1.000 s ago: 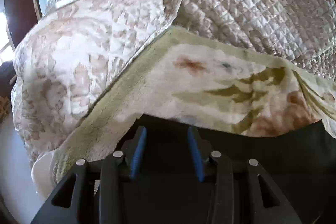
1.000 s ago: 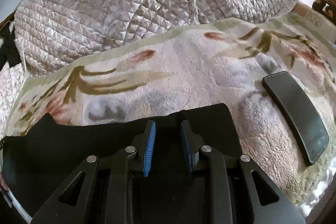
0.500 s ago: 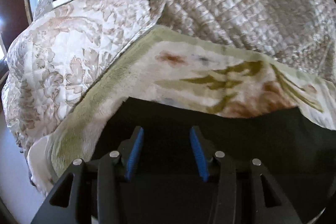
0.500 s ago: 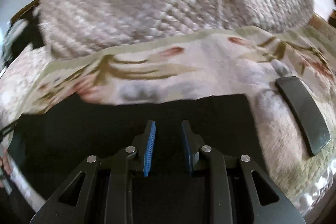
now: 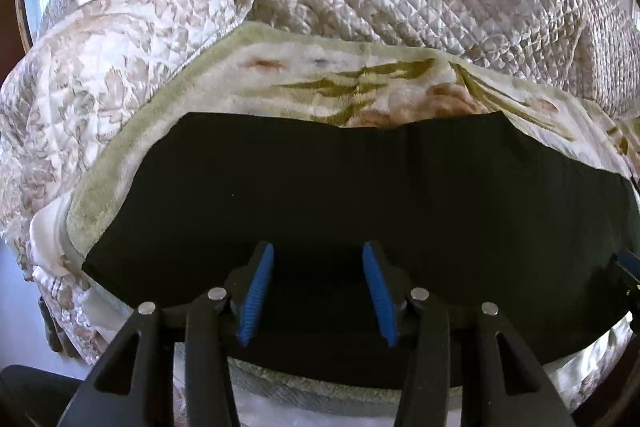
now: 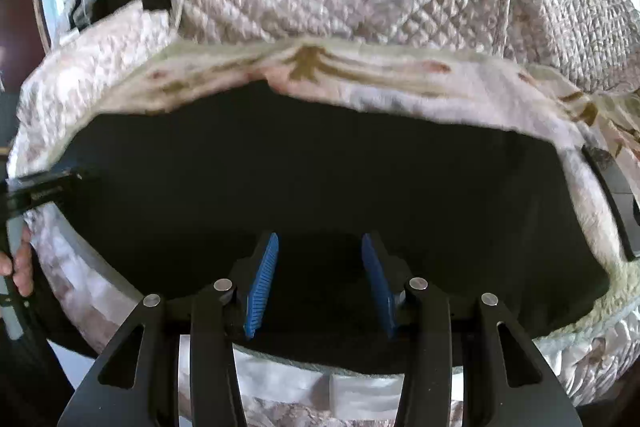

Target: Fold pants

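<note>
We are observing the black pants lying flat on the floral blanket, long axis running left to right across mid-frame. We are holding the left gripper and right gripper over the near edge, both with fingers spread wide, gripping nothing.

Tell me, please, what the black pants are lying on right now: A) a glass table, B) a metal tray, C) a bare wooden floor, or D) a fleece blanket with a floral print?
D: the black pants lie spread flat on the floral fleece blanket, its green border visible along their left edge.
</note>
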{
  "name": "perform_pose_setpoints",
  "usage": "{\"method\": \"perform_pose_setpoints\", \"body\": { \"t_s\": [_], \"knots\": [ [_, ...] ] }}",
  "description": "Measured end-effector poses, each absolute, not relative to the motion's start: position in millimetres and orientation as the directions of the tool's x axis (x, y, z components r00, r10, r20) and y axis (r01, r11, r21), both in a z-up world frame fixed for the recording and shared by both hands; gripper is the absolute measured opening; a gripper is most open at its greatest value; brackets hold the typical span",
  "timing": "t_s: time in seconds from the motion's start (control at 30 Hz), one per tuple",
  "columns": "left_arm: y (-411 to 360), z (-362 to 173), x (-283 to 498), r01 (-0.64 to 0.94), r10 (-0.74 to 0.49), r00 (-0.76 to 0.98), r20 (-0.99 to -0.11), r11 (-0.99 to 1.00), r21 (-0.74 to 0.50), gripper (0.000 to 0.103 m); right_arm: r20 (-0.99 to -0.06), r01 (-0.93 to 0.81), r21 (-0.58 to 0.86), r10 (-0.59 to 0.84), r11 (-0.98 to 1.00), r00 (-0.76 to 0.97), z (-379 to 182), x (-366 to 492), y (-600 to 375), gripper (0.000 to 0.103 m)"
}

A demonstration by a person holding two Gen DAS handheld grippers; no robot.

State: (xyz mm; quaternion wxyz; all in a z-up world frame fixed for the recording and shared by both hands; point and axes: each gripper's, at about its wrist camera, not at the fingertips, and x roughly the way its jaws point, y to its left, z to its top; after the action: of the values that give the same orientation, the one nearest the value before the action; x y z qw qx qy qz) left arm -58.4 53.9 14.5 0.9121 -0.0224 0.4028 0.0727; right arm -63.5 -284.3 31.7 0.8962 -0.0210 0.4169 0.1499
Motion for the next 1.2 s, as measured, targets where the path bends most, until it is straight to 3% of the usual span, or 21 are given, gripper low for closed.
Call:
{"method": "perform_pose_setpoints", "body": {
  "t_s": [0.37,0.9,1.2],
  "knots": [
    [52.7,11.1,-60.5,-0.148,0.123,0.682,-0.721,0.989,0.029,0.053,-0.724,-0.302,0.047,0.241,0.952,0.647,26.3,-70.5,-274.2,0.064],
    [49.6,14.0,-74.5,-0.122,0.089,0.680,-0.727,0.992,0.007,0.053,-0.708,-0.316,0.055,0.260,0.947,0.656,35.0,-82.6,-266.0,0.064],
    [91.5,23.0,-56.4,-0.207,0.132,0.650,-0.748,0.978,-0.008,0.053,-0.720,-0.301,0.062,0.251,0.952,0.646,32.9,-78.7,-268.4,0.064]
  ]
}}
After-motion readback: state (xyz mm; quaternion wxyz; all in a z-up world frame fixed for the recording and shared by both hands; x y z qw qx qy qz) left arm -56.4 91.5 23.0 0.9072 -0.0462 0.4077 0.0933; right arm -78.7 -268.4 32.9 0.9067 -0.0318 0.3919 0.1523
